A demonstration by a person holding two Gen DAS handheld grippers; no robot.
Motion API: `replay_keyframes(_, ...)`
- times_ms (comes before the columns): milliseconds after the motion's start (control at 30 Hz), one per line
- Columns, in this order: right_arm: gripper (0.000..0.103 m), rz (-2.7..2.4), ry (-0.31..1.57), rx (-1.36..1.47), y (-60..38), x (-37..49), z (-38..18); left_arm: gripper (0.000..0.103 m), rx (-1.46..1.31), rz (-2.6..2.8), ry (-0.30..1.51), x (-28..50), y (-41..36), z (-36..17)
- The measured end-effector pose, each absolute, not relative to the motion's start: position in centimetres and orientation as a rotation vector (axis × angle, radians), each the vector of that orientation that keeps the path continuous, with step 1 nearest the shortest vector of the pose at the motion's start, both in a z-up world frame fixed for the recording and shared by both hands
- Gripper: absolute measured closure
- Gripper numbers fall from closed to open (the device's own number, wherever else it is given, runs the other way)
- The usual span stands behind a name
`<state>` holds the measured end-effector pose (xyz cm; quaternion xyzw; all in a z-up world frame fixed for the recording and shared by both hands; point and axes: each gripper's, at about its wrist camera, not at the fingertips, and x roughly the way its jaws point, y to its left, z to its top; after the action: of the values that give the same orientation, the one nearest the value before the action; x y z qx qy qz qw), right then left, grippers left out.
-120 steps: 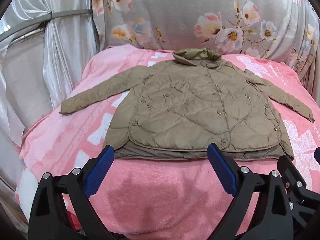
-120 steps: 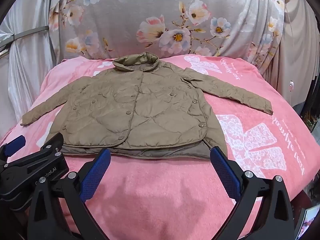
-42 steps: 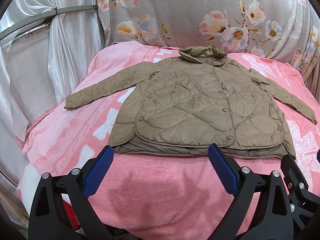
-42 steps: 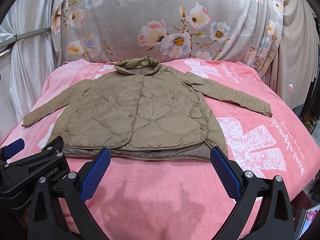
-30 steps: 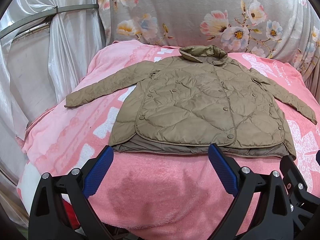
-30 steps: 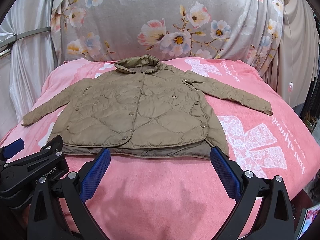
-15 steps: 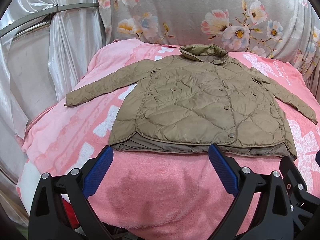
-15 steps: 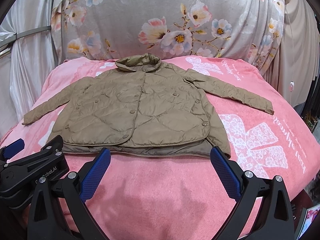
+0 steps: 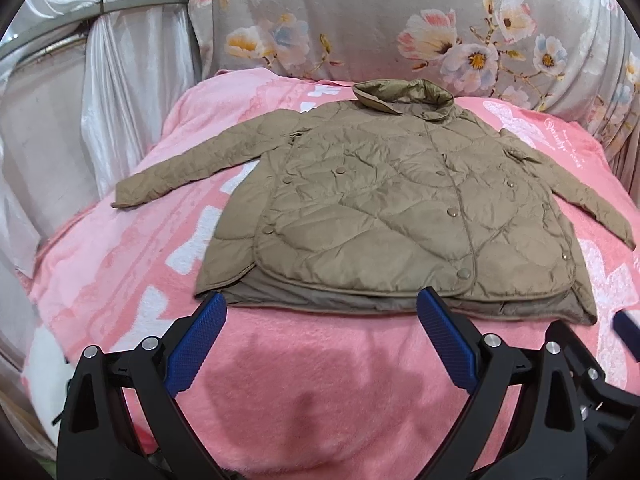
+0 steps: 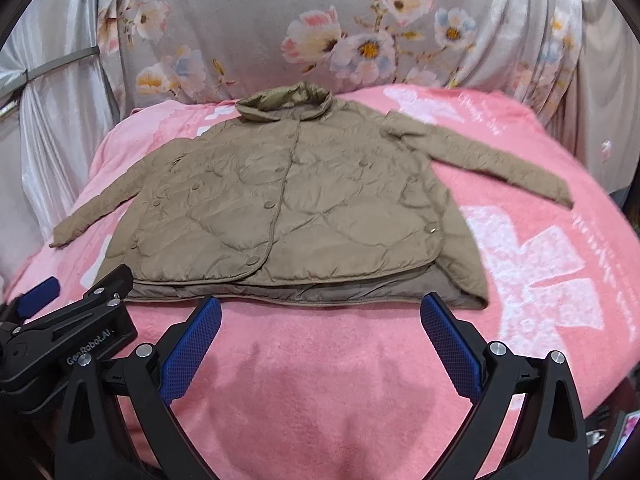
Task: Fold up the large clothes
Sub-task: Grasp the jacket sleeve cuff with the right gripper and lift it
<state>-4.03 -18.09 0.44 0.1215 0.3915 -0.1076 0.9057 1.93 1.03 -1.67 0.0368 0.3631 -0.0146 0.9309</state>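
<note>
Olive jacket (image 9: 400, 208) lies flat w/ sleeves out on pink blanket (image 9: 312, 380); left gripper (image 9: 320, 304) & right gripper (image 10: 320, 308) both spread wide, holding nothing.

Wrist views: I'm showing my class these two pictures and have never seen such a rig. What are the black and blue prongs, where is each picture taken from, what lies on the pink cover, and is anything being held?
A person holds a two-finger tool in each hand. A camera on each tool looks forward along its fingers, so the prongs frame the bottom of each picture. One picture comes from the left hand-held gripper, the other from the right hand-held gripper. Both are open and hold nothing. On the pink blanket lies a tan quilted jacket, spread flat, snapped shut, sleeves out, collar away from the cameras. A floral cloth hangs behind.
</note>
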Motion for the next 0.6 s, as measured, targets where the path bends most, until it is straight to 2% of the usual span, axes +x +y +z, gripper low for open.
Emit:
replay_keyframes(200, 0.005, -0.373, 0.832, 0.395, -27.1, -2.0, -1.9, 0.009, 0.079, 0.021, 0.725, 4.5, 1.3, -2.6)
replay_keyframes(333, 0.005, -0.535, 0.775, 0.432, -34.2, -1.3, -2.3, 0.009, 0.100, 0.051, 0.738, 6.5, 1.6, -3.6)
replay_keyframes(600, 0.005, -0.672, 0.750, 0.684, -48.5, 1.2, -5.6, 0.008, 0.138, 0.102, 0.829, 11.5, 2.2, -5.3)
